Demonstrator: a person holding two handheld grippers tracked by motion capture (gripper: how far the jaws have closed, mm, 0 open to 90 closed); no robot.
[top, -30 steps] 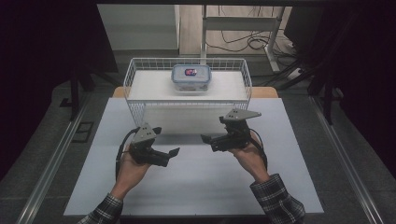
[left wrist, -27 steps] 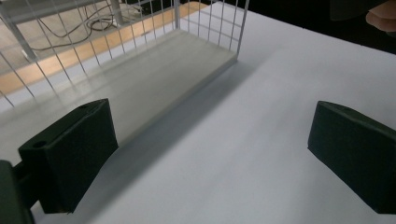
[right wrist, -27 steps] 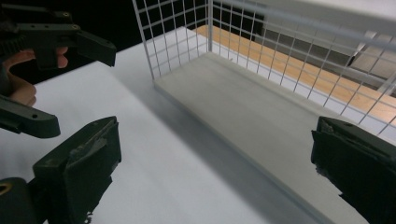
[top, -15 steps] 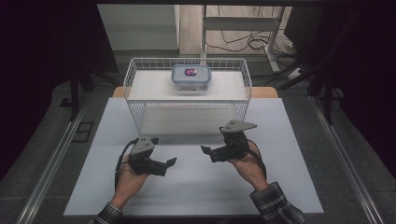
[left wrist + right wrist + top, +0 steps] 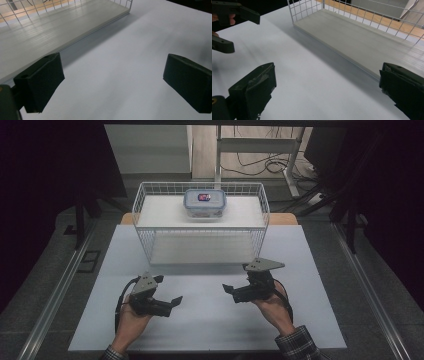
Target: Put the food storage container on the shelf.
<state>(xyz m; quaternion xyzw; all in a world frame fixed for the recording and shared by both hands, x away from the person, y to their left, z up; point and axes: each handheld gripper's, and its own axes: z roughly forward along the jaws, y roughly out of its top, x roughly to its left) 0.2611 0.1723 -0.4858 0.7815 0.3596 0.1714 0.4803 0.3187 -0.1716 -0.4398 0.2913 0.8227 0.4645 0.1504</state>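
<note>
Container (image 5: 205, 203) with the blue-edged lid sits up on the raised white shelf inside the wire basket (image 5: 200, 187), toward the back of the desk (image 5: 200, 320), and nothing is touching it. Down at the near side, both claws hover low over the bare white surface, well apart from that basket. Left claw (image 5: 175, 300) is spread wide, empty, jaws pointing inward toward the middle; in the left gripper view its two black pads frame open desk with the basket's lower board (image 5: 55, 27) off ahead to the left. Right claw (image 5: 227, 290) is spread wide and empty too, aimed back toward its partner, and the right gripper view catches the left claw (image 5: 234, 30) at the upper left corner. Now the relation that matters: the container lies forward of and above both claws, roughly on the centreline between them, its long side running left to right across the shelf. Neither hand looks clearly nearer, I'd say. A reach would likely mean lifting over the basket's front wall and coming down from above.
</note>
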